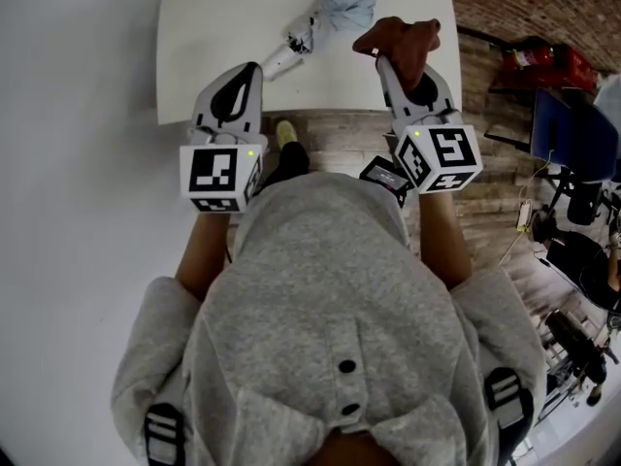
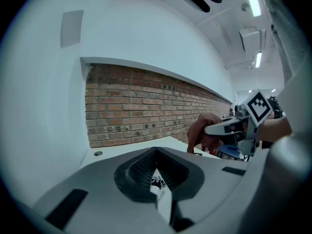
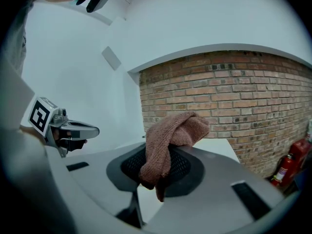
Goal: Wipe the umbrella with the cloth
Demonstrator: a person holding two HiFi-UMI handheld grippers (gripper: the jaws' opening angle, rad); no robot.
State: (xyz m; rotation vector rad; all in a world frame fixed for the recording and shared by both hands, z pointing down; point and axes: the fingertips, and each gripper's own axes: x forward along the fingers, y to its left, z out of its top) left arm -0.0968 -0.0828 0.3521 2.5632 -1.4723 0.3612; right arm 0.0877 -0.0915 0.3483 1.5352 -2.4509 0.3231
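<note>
Umbrella [image 1: 330, 16] is lying folded on the white table [image 1: 213, 27], ahead of both grippers and touching neither. The left gripper [image 1: 254, 71] is keeping its jaws together on nothing. The right gripper [image 1: 388, 66] is clamping the brown cloth [image 1: 400, 37].

Risk: the cloth is hanging bunched and may pull free on contact, and the unheld umbrella may slide under wiping.

Only the head view is showing the umbrella whole. The right gripper view is confirming the bite on the cloth.
</note>
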